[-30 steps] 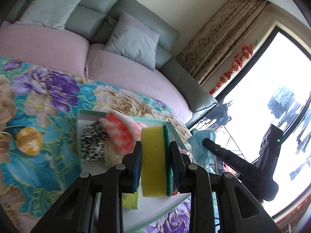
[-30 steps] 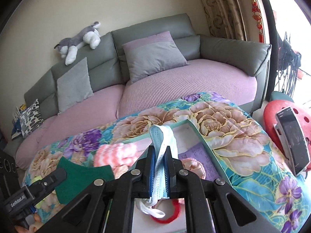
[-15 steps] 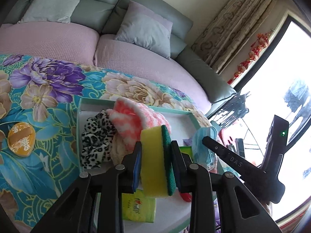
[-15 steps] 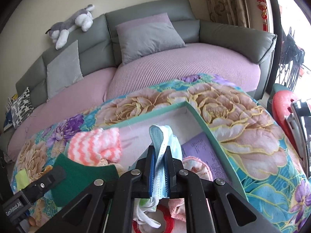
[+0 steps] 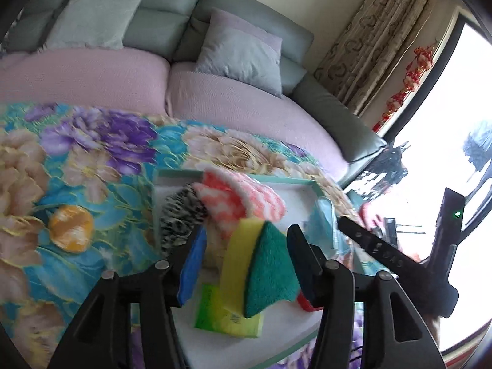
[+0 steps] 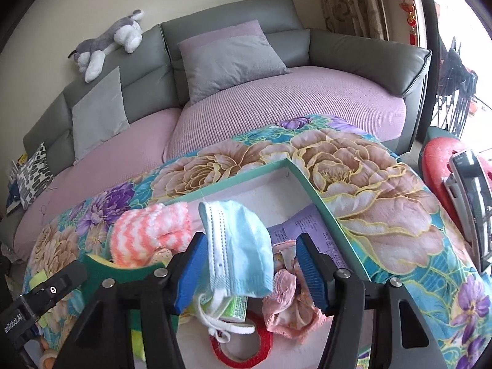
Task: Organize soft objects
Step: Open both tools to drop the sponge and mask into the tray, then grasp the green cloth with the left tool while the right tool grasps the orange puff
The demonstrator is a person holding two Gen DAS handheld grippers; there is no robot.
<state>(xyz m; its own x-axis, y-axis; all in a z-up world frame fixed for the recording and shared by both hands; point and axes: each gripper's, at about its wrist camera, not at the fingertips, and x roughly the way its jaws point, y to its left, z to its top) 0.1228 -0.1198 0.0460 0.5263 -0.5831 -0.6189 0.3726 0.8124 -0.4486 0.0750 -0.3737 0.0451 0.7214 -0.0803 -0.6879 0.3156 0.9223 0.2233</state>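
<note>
My left gripper [image 5: 246,258] is open over a white box with a teal rim [image 5: 276,180]. A yellow and green sponge [image 5: 261,267] tilts loose between its jaws, above a yellow-green packet [image 5: 227,316]. My right gripper [image 6: 250,266] is open too. A light blue face mask [image 6: 238,249] hangs loose between its jaws over the same box [image 6: 307,181]. In the box lie a pink and white fuzzy sock [image 5: 243,198], also in the right wrist view [image 6: 147,230], a leopard-print scrunchie [image 5: 178,218], a pink cloth [image 6: 289,304] and a red tape ring [image 6: 243,344].
The box sits on a floral blanket [image 5: 92,166] in front of a pink and grey sofa [image 6: 276,98] with cushions and a plush dog [image 6: 107,43]. An orange round item [image 5: 72,227] lies on the blanket left of the box. A purple leaflet [image 6: 310,230] lies in the box.
Both grippers have opened. The sponge has come free of the left jaws and tipped over. The mask has come free of the right jaws and unfolded.
</note>
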